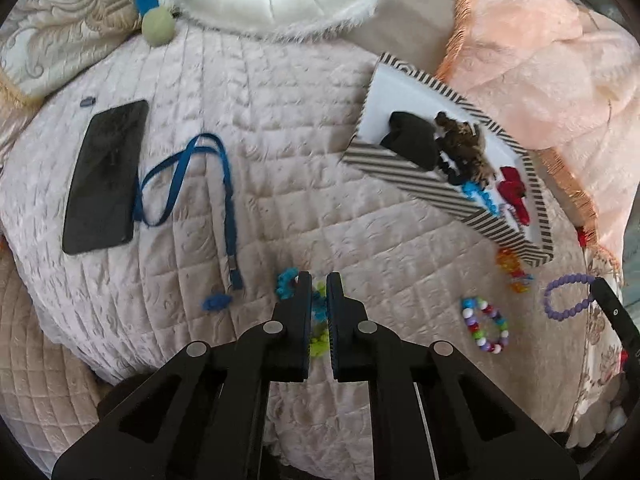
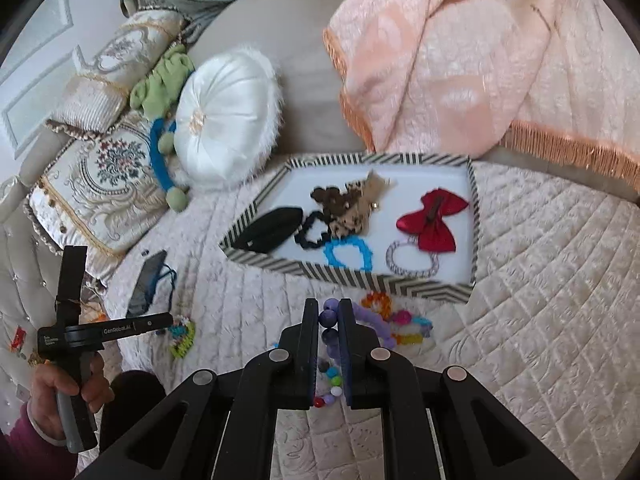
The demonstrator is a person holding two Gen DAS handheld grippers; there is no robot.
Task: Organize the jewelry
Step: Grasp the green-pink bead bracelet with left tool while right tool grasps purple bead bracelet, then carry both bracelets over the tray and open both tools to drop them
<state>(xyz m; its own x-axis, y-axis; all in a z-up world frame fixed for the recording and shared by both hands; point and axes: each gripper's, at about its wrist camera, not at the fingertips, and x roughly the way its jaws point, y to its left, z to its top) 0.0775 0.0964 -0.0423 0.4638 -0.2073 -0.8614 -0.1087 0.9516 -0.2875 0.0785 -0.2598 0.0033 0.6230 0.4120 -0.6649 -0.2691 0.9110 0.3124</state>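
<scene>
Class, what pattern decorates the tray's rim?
Black-and-white stripes on the tray, clearest in the right wrist view.

Left gripper (image 1: 319,280) jaws closed on blue-green bracelet (image 1: 318,312) atop quilted bedspread (image 1: 280,160).

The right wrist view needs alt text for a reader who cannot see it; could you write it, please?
The right gripper is shut on a purple bead bracelet above a quilted bed. Behind it, a striped tray holds hair ties and a red bow.

Black phone (image 1: 106,176) beside blue lanyard (image 1: 192,184); white round cushion (image 2: 226,120), peach blanket (image 2: 460,56) behind.
</scene>
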